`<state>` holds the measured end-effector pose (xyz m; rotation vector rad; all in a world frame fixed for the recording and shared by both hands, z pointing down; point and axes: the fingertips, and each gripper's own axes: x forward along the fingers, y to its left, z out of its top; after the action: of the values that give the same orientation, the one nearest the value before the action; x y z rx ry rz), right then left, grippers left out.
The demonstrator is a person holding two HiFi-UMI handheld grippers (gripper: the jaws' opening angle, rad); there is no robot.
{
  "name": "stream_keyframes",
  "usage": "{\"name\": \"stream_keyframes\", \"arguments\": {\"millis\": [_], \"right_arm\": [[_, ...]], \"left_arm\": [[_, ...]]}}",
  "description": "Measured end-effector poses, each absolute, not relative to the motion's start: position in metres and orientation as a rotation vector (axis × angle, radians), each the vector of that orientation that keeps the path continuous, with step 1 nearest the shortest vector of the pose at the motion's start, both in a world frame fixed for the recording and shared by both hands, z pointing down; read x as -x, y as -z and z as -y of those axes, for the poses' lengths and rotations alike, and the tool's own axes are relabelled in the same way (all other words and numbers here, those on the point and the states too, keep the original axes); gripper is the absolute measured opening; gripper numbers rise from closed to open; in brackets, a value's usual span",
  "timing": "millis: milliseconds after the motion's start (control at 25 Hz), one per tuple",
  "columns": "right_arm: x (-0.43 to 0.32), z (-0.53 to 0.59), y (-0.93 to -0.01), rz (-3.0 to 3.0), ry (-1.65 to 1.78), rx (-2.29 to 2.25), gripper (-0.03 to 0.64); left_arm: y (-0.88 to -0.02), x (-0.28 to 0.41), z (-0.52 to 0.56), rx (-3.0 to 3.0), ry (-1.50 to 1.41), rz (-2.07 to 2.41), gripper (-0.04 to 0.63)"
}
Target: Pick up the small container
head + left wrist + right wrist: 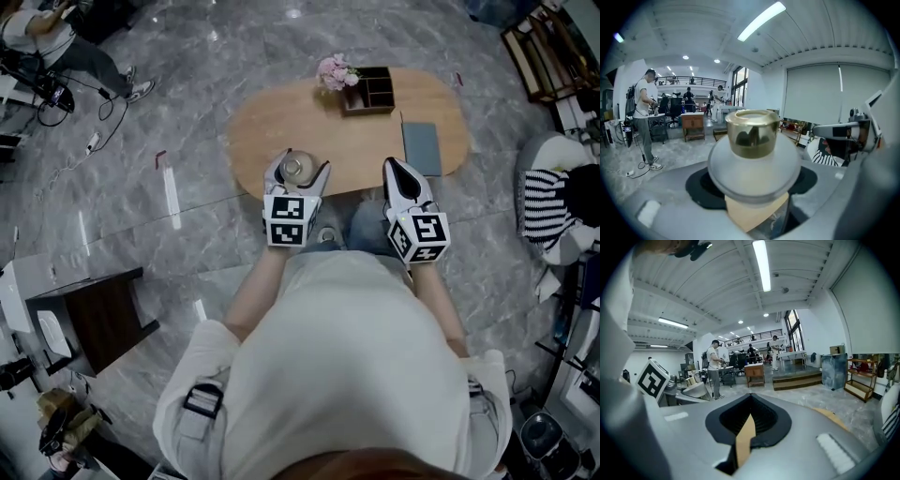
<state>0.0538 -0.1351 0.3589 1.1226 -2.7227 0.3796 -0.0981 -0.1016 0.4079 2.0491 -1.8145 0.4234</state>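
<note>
The right gripper (748, 414) has 2 grey jaws with black ribbed pads closed together, nothing between them, only a thin tan slit showing. At left sits a black-and-white square-marker cube (651, 379). Beyond, a person in a white shirt (714, 367) stands near a brown wooden cabinet (754, 373).

small container (754, 161), frosted round body, gold cap, upright, clamped between left tongs (297, 172)

Between the left gripper's (300, 165) jaws, the small container (754, 164) is frosted white with a gold cap (753, 133); beyond the jaws, a tan counter (272, 122), pink flowers (336, 71), a dark brown box (367, 91), grey marbled floor (187, 75).
</note>
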Motion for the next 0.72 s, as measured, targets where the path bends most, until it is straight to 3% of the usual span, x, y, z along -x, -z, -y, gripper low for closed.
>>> {"name": "stream_keyframes", "arguments": {"millis": [720], "right_arm": [[-0.041, 0.126, -0.344, 2.775, -0.302, -1.089, -0.003]], "left_arm": [[-0.386, 0.099, 0.093, -2.091, -0.381, 1.827, 0.348]]}}
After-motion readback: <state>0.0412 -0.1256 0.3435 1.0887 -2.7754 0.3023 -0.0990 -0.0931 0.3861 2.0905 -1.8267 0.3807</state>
